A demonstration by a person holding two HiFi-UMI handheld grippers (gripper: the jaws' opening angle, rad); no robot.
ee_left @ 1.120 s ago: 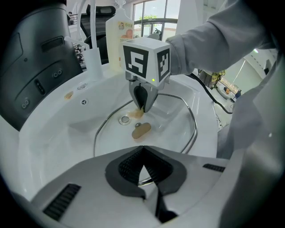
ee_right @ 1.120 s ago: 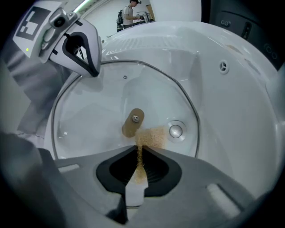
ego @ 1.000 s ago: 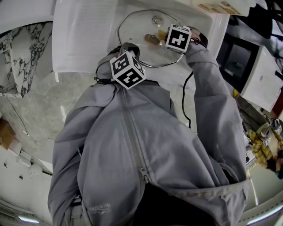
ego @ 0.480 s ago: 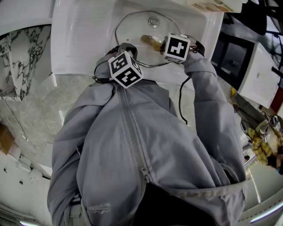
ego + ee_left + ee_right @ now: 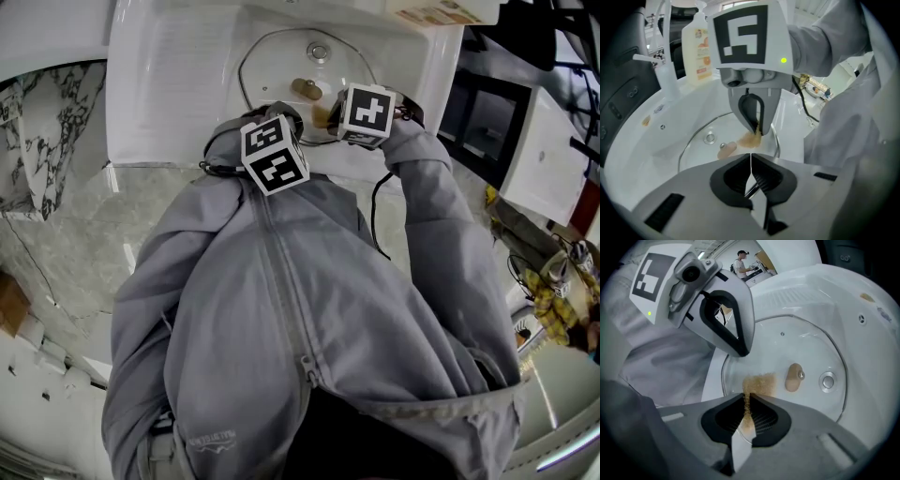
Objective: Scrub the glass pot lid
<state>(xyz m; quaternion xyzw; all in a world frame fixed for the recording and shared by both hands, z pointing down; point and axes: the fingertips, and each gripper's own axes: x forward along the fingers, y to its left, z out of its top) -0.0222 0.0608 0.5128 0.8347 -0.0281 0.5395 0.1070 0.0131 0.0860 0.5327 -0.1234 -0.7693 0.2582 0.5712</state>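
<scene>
While the round glass pot lid [image 5: 277, 61] lies knob-up in the white sink [image 5: 178, 75] at twelve o'clock from me, my left gripper [image 5: 751, 161] is pinched tight on its metal rim at seven o'clock. My right gripper [image 5: 746, 411] clamps a tan scrub pad [image 5: 759, 383] by the glass near five o'clock. I judge the lid rigid, slippery and breakable, so the rim is the safest hold.

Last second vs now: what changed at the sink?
The right gripper, shut on the tan scouring pad, drew back across the glass lid from beside the knob toward the near rim. Unchanged: the left gripper stays shut on that rim; the lid stays in the sink.
</scene>
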